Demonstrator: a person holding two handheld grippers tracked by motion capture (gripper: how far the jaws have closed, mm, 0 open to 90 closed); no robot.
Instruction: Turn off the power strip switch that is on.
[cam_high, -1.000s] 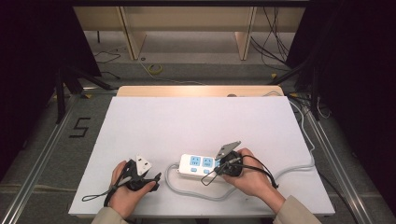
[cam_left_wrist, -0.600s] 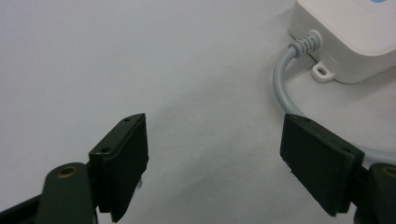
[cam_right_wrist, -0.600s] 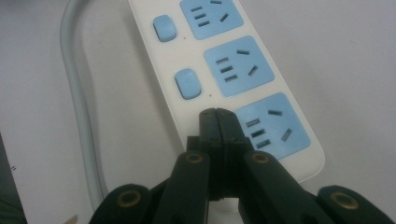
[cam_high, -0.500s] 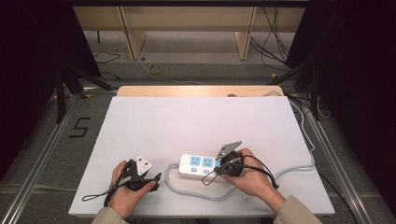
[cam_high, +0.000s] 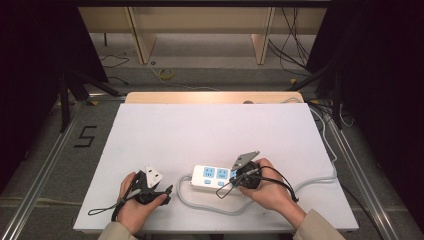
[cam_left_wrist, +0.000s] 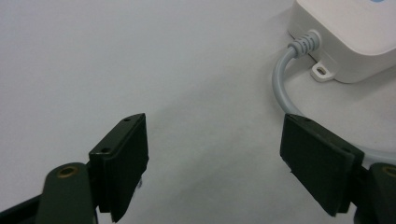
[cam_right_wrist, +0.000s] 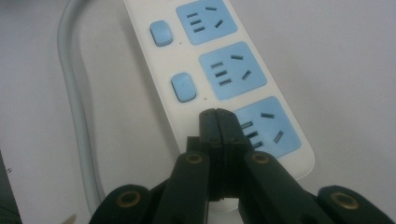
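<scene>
Tips of the right tool (cam_right_wrist: 218, 122) are pressed together with nothing between them, and they sit on the power strip (cam_right_wrist: 219, 70) at the spot beside the nearest of its 3 blue sockets, where a 3rd switch would match the 2 blue switches (cam_right_wrist: 183, 87) farther along. I judge the step in hand to be pressing that nearest switch with the closed tips; whether it has clicked cannot be told, since the tips cover it. The next move likely calls for a short, straight push down and then a lift clear, without dragging sideways onto the socket (cam_right_wrist: 267, 126) just beside.

The strip (cam_high: 213, 176) lies on the white desk (cam_high: 210, 130) near its front edge, between the 2 hands. Its grey cord (cam_high: 200, 202) leaves the left end, loops along the front of the strip and runs off past the desk's right edge. The left tool (cam_left_wrist: 215, 158) stands with its jaws wide apart and empty, resting low on the desk just left of the strip's cord end (cam_left_wrist: 306, 42), with the cord curving past its right jaw.

Room is ample behind the strip, where the desk is bare to its far edge. Toward the person the margin is narrow, and the cord loop lies in it, so a backward pull of either hand could snag it.
</scene>
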